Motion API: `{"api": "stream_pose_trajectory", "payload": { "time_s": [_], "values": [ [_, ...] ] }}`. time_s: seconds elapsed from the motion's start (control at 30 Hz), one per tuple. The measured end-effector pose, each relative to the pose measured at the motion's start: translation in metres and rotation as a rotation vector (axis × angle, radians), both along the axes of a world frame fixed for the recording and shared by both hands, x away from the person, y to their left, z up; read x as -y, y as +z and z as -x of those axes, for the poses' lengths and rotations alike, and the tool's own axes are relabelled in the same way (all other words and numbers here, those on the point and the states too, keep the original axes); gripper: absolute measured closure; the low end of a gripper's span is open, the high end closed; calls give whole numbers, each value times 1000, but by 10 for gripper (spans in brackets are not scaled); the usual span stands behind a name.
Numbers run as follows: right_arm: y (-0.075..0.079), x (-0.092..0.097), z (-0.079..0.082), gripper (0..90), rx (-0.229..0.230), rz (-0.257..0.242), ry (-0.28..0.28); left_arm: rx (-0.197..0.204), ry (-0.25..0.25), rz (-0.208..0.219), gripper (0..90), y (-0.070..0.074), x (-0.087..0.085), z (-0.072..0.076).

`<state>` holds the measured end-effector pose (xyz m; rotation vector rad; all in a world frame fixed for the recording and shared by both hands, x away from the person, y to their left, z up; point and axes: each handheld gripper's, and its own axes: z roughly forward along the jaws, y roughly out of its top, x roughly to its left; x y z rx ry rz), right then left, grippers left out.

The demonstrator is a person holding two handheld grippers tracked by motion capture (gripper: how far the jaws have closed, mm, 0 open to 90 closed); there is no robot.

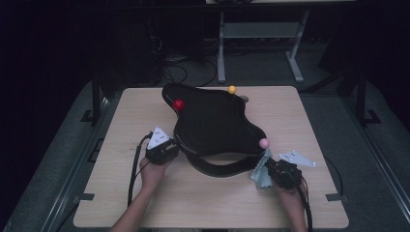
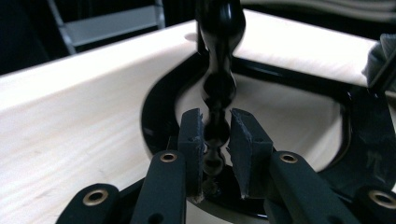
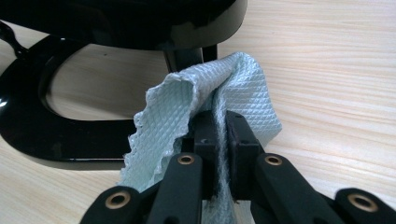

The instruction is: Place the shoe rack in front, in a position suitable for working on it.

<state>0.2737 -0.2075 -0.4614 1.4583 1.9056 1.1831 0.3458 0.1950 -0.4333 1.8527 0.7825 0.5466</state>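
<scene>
I am holding a light green cloth [image 3: 205, 107] in the right tongs [image 3: 215, 140], the jaws closed tight on a fold of it, at the near right corner of the black stand [image 1: 212, 123]. The left tongs [image 2: 215, 140] are closed on the thin black edge of this stand at its near left side, so I am keeping it steady. I judge that the wiping is only starting: the cloth is hanging beside the lower loop of the stand and is not lying on the wide top surface yet. Three balls are sitting on the rim, pink [image 1: 263, 143] near the cloth, red [image 1: 178, 104] and yellow [image 1: 232, 89] farther away. The desk [image 1: 125, 203] is giving free room at the front and both sides; a grey plate [image 1: 297, 158] is lying just right of my right hand.
</scene>
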Motion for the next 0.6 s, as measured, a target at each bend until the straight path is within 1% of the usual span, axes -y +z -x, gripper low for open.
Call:
{"api": "stream_pose_trajectory", "payload": {
  "time_s": [0.03,0.07,0.17,0.2,0.27,0.33,0.37,0.4,0.47,0.6],
  "values": [
    [0,-1,0,845,2,-1,1,-1,-1,4,745,1,-1,0],
    [-1,-1,0,845,3,-4,4,4,4,-5,751,0,-2,-1],
    [-1,-3,-1,845,2,-12,14,-10,6,10,773,0,-2,-6],
    [-1,-4,-1,845,0,-11,17,-8,5,5,774,0,-2,-8],
    [0,-6,-2,845,-4,-13,24,-2,18,-9,787,2,-2,-12],
    [0,-9,-4,845,-5,-14,31,-10,29,2,787,1,-5,-16],
    [0,-12,-5,845,-6,-15,34,-13,38,5,771,1,-7,-16],
    [0,-13,-6,845,-6,-17,37,-12,44,9,765,1,-10,-15],
    [0,-19,-9,845,-8,-20,44,-6,56,-3,755,2,-16,-13],
    [-1,-36,-15,845,-9,-30,67,-13,67,2,741,4,-30,-7]
  ]
}}
